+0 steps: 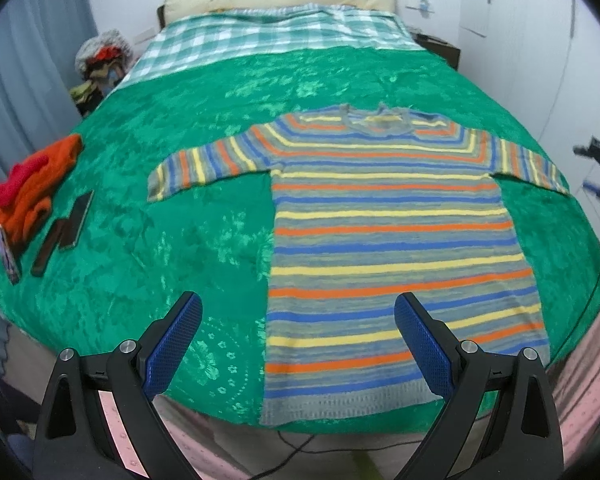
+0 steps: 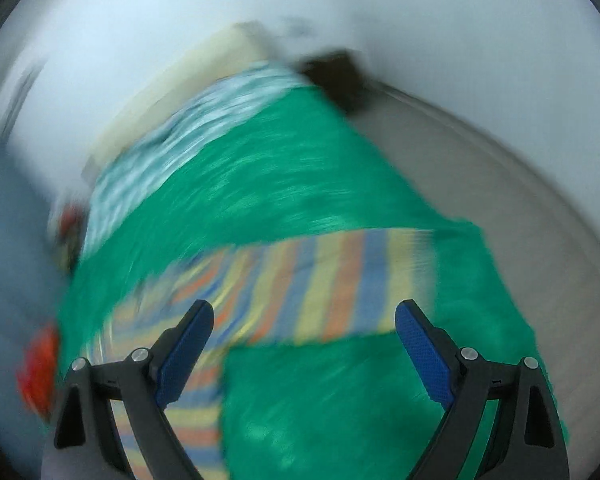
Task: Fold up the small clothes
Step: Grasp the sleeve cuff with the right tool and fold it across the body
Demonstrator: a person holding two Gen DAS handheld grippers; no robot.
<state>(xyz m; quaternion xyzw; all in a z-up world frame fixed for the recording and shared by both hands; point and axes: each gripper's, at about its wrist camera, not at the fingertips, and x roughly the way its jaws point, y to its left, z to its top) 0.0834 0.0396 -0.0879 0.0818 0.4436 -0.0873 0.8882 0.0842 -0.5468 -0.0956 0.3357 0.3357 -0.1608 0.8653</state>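
Striped sweater (image 1: 384,240) flat on green bedspread (image 1: 204,208), sleeves out, both grippers released.

Left gripper (image 1: 298,332) spread wide above the sweater's hem, empty. Right gripper (image 2: 304,340) also spread, empty, over the sweater's right sleeve (image 2: 320,284); that view is motion-blurred. Left of the sweater: orange-red clothes pile (image 1: 28,188), phone (image 1: 76,220), dark flat case (image 1: 50,250). Nothing lies on the sweater.

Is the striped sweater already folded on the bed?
No, the striped sweater lies flat on the green blanket with both sleeves spread out.
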